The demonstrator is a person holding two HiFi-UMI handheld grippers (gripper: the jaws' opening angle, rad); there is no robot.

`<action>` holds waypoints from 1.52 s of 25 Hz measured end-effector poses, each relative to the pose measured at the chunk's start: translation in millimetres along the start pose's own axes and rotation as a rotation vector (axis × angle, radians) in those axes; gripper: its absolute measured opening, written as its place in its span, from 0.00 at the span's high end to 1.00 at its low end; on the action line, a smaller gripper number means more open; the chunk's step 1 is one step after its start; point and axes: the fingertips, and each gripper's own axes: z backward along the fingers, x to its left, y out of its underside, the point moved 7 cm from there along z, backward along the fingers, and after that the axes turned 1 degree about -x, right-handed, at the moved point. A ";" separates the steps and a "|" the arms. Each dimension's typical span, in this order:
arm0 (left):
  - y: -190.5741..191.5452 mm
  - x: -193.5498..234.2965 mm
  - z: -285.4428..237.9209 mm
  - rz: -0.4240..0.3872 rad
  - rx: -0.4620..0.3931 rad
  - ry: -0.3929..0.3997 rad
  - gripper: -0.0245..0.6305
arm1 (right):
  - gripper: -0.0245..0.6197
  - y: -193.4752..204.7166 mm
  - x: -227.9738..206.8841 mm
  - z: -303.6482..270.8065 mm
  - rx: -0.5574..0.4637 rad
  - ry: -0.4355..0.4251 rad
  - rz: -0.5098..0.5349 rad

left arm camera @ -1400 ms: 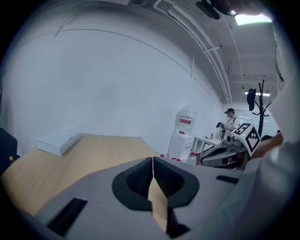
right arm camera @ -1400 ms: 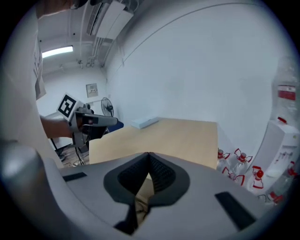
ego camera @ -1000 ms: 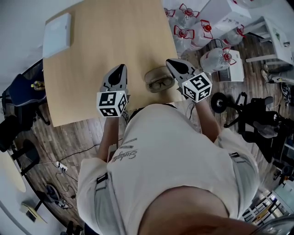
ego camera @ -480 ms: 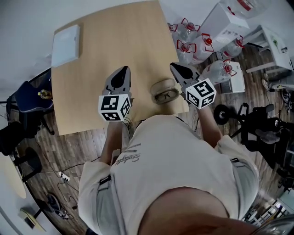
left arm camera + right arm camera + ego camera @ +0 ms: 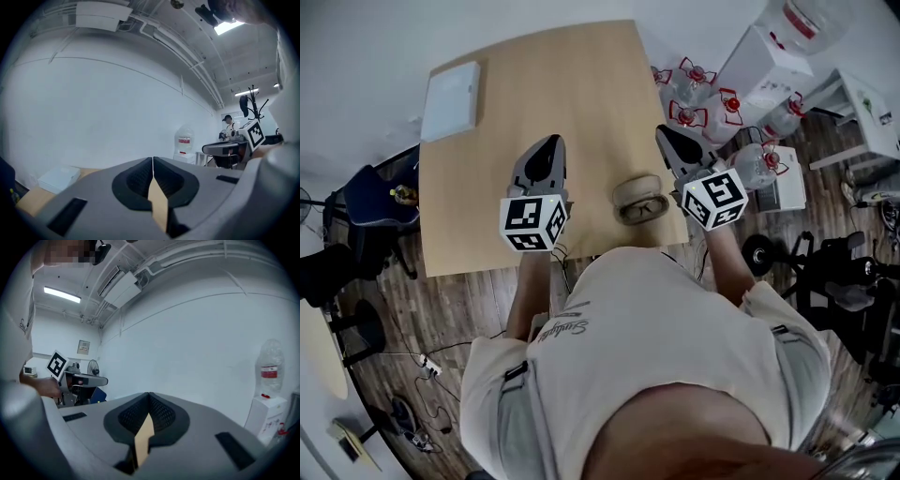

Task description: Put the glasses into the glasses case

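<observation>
A beige glasses case (image 5: 637, 190) lies open near the front edge of the wooden table (image 5: 581, 94). Dark-framed glasses (image 5: 645, 208) rest in its near half. My left gripper (image 5: 549, 142) hovers over the table to the left of the case, apart from it. In the left gripper view its jaws (image 5: 153, 161) meet with nothing between them. My right gripper (image 5: 664, 133) is just right of the case and slightly beyond it, not touching. Its jaws (image 5: 149, 397) are also shut and empty. Neither gripper view shows the case.
A flat white box (image 5: 452, 100) lies at the table's far left corner. Several water bottles (image 5: 694, 94) and white cartons (image 5: 764, 56) crowd the floor right of the table. A dark chair (image 5: 356, 206) stands left, a chair base (image 5: 825, 272) right.
The head view has shifted, so table and case sit lower in the picture. Both grippers stay shut and now lie a little farther from the case's near edge.
</observation>
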 end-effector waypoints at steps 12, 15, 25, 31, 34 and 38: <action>3.9 -14.2 5.5 -0.003 0.033 -0.022 0.94 | 0.97 -8.4 -6.4 10.3 -0.017 -0.016 0.030; 4.4 -15.1 6.7 -0.001 0.032 -0.031 0.94 | 0.97 -8.6 -5.4 10.6 -0.020 -0.024 0.026; 18.3 -13.9 17.0 0.026 0.057 -0.056 0.94 | 0.97 -7.6 -0.7 8.5 -0.014 -0.043 0.023; 16.8 -14.3 21.6 0.030 0.042 -0.073 0.94 | 0.97 -3.7 -0.5 11.5 -0.014 -0.047 0.020; 15.7 -14.1 22.7 0.029 0.039 -0.075 0.94 | 0.97 -2.9 -3.0 11.8 -0.012 -0.038 0.018; 18.2 -12.5 22.8 0.035 0.046 -0.081 0.94 | 0.97 -0.5 -6.0 11.3 -0.012 -0.028 0.018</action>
